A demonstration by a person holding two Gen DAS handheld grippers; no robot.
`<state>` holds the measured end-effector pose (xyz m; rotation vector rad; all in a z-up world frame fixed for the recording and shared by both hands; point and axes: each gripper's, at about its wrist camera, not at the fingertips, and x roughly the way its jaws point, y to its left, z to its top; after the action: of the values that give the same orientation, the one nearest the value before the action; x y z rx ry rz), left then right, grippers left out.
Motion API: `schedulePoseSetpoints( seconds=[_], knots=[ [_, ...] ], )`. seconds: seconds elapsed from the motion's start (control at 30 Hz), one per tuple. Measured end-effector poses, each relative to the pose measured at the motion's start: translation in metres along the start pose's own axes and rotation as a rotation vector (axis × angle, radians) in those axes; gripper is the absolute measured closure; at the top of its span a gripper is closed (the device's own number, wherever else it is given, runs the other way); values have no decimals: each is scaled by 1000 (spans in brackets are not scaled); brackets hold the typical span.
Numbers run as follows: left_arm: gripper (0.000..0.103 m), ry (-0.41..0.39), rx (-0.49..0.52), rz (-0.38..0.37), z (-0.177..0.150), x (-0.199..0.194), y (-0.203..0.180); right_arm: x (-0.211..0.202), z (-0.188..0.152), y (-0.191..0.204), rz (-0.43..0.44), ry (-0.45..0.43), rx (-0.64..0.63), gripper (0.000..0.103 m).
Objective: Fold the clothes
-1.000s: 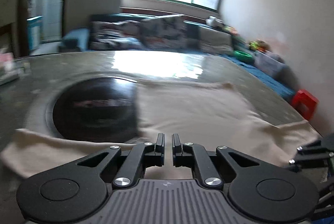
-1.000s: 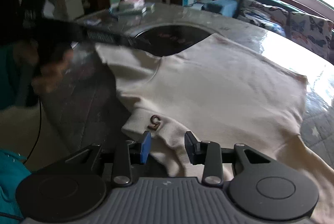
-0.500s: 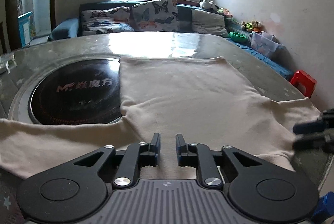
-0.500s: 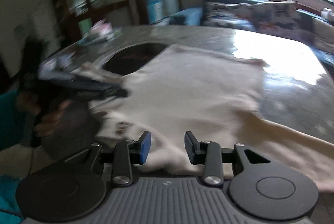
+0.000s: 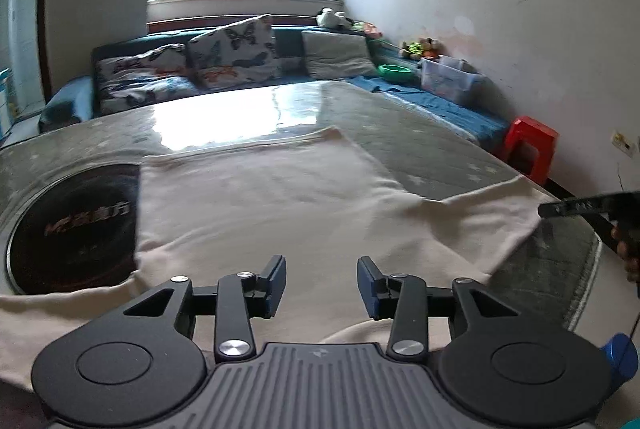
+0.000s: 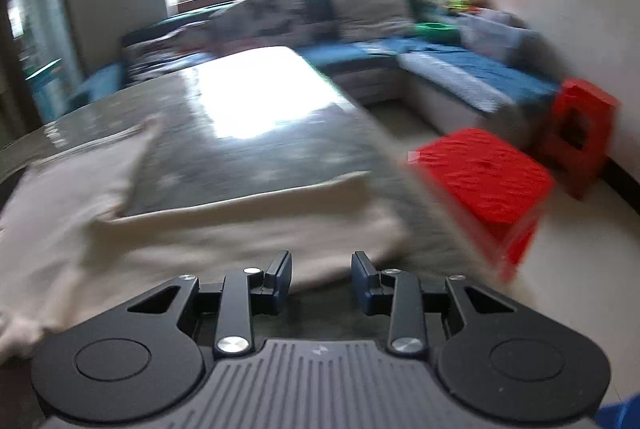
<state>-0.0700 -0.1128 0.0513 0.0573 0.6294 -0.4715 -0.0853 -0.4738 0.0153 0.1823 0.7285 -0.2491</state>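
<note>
A cream long-sleeved top [image 5: 272,197] lies spread flat on a round glass-topped table [image 5: 420,149], its hem toward the far side. My left gripper [image 5: 321,281] is open and empty, hovering over the near middle of the top. Its right sleeve [image 6: 248,229] reaches toward the table's right edge. My right gripper [image 6: 321,279] is open and empty just before that sleeve's end; that view is blurred. It also shows at the right edge of the left wrist view [image 5: 580,207].
A black round induction plate [image 5: 76,213] is set in the table, partly under the top's left side. Two red plastic stools [image 6: 488,181] stand on the floor right of the table. A blue sofa with cushions [image 5: 224,65] runs along the far wall.
My left gripper has opened from nearly shut and lifted slightly. My right gripper has swung right, from the collar area to the right sleeve's end, staying open.
</note>
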Motion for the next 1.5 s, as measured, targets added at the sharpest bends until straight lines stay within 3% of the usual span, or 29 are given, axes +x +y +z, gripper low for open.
schedulePoseSetpoints(
  seconds=[0.2, 0.37, 0.53, 0.87, 1.2, 1.5],
  knots=[
    [59, 17, 27, -35, 1, 10, -17, 11, 0, -25, -32, -17, 91, 70],
    [58, 28, 51, -56, 3, 17, -30, 16, 0, -21, -64, -33, 91, 73],
    [58, 47, 66, -72, 2, 29, -41, 20, 0, -17, -76, -56, 69, 95],
    [55, 62, 102, -115, 1, 40, -60, -7, 23, -25, -31, -177, 94, 97],
    [55, 96, 167, -119, -10, 54, -75, 0, 33, -18, -5, -154, 80, 97],
    [49, 58, 119, -106, -6, 37, -56, -48, 67, 5, 131, -227, 27, 97]
  ],
)
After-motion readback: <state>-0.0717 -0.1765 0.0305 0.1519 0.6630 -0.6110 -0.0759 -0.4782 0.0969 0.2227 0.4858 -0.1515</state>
